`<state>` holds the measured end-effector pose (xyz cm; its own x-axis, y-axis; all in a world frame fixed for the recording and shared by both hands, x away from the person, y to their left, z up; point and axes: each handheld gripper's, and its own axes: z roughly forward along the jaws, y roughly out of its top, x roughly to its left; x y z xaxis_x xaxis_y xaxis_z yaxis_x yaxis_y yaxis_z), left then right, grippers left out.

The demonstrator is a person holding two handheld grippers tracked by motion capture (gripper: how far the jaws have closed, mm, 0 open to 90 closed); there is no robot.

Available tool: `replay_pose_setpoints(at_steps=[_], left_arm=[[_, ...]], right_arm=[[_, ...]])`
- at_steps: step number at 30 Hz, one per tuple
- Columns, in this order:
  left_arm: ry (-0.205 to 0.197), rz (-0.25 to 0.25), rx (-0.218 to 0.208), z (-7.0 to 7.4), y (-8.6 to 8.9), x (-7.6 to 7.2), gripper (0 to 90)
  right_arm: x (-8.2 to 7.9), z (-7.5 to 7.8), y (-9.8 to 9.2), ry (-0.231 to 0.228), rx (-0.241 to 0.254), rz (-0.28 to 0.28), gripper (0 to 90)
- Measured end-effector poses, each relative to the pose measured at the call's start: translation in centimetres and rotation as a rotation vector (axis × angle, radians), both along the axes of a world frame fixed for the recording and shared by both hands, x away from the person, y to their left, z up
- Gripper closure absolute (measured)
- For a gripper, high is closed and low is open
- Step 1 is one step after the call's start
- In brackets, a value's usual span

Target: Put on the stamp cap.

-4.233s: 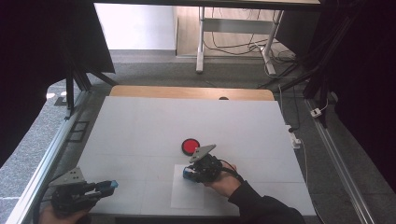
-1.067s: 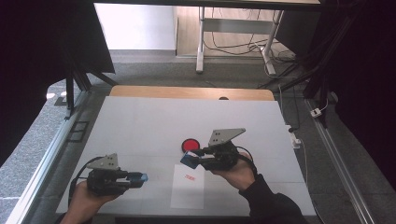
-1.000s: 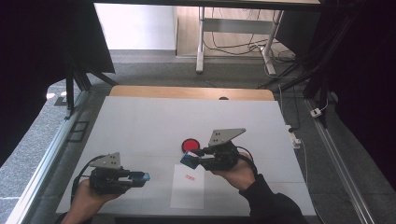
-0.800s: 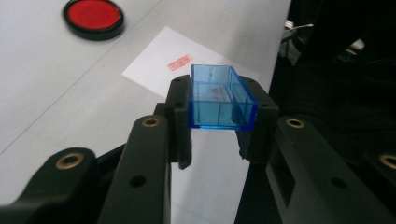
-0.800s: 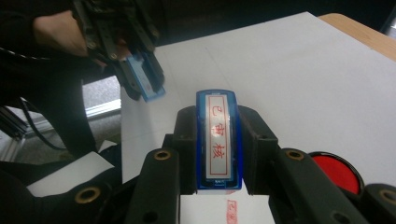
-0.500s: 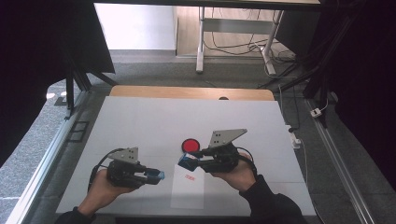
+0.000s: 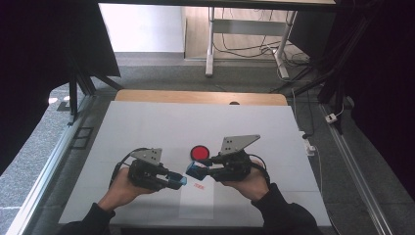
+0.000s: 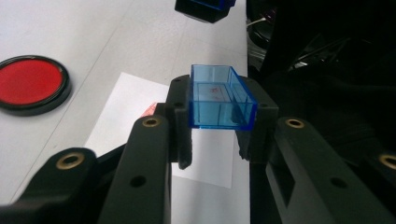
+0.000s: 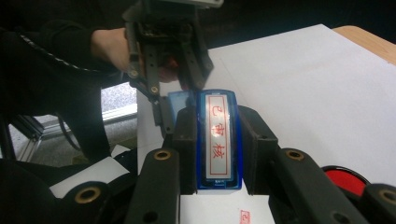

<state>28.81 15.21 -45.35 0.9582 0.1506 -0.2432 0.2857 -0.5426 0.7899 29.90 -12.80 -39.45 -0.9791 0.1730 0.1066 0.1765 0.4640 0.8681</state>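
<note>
1. High view: both grippers hang low over the near middle of the table (image 7: 147, 117), tips facing each other just above the paper (image 7: 196, 203). The left gripper (image 7: 177, 181) holds a blue cap (image 7: 182, 181); the right gripper (image 7: 195, 170) holds the blue stamp (image 7: 194, 170). Cap and stamp are near each other but apart. A small red print (image 7: 198, 185) lies on the paper between them, and the red ink pad (image 7: 199, 152) sits just beyond the paper, uncovered.

2. Left gripper view: the jaws are clamped on the cap (image 8: 219, 97), a clear blue box with its hollow side facing forward. Beyond it lie the paper (image 8: 140, 112) with a bit of the print (image 8: 148, 110), the pad (image 8: 29, 82) far left, and the stamp's end (image 8: 204, 7) at the top edge.

3. Right gripper view: the jaws pinch the stamp (image 9: 217, 140) by its long sides, its label with red characters facing up. The left gripper (image 9: 175, 100) stands just beyond it, the cap (image 9: 180, 100) at its tip almost at the stamp's far end. A red print (image 9: 244, 216) shows on the paper (image 9: 224, 210) near the bottom, and the pad (image 9: 343, 177) peeks in at the right.

4. Judgement: the stamping looks done, since a print is on the paper. What is left seems to be lining up the cap with the stamp's end, pushing it on, and setting the stamp down. The two parts are close but not yet joined.
</note>
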Motion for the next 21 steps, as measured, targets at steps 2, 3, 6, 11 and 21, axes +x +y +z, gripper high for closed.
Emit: replay_pose_setpoints(at_steps=[2, 3, 6, 11, 21], left_arm=[[-0.001, -0.015, -0.003, 0.0, -0.2, 0.2, 68.5], [-0.001, -0.027, -0.007, -0.1, -0.4, 0.3, 68.5], [-0.003, -0.051, -0.014, -0.1, -0.8, 0.5, 68.5], [-0.006, -0.091, -0.022, -0.1, -1.5, 0.9, 68.6], [-0.012, -0.139, -0.038, -0.2, -2.4, 1.1, 68.6]], right_arm=[[0.0, 0.0, 0.0, 0.006, 0.009, 0.012, 71.0], [-0.1, 0.0, 0.1, 0.008, 0.010, 0.016, 71.0], [-0.2, -0.1, 0.3, 0.011, 0.011, 0.033, 71.1], [-0.3, -0.2, 0.5, 0.015, 0.010, 0.050, 71.1], [-0.5, -0.2, 0.7, 0.029, 0.025, 0.081, 71.1]])
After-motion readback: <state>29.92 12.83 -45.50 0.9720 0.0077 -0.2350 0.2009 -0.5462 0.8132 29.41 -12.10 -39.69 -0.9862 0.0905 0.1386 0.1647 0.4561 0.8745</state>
